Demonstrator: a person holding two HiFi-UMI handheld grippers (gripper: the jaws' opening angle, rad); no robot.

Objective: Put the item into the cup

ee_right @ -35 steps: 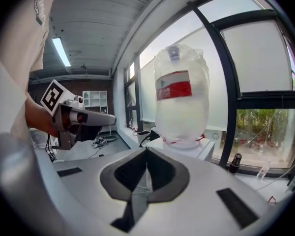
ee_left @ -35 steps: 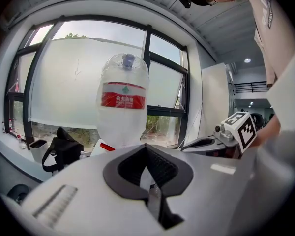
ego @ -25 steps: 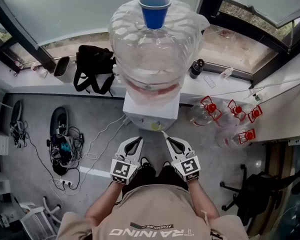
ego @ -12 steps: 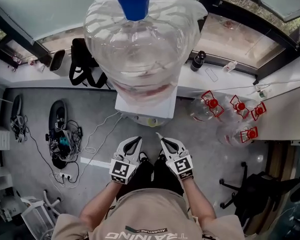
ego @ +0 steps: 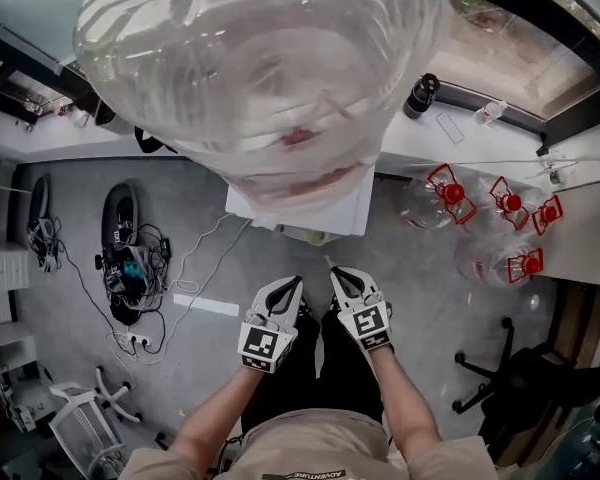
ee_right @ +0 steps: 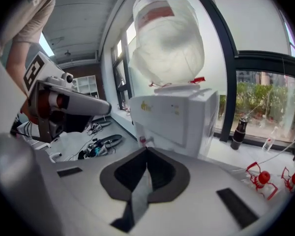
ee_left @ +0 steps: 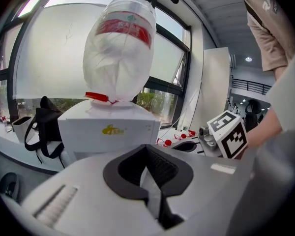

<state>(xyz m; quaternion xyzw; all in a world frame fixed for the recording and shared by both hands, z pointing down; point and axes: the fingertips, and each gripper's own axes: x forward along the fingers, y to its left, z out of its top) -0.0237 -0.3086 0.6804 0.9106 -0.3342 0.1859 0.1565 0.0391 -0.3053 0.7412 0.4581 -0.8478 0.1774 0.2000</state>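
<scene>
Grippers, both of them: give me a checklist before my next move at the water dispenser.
1. Left gripper jaws together, nothing between: ok.
2. Right gripper jaws together; whether the thin pale tip at them is a held item: cannot tell.
3. Cup in sight: not ok, no view shows it.
4. Water dispenser straight ahead of both grippers: ok.
5. Water bottle seated on the dispenser: ok.
</scene>
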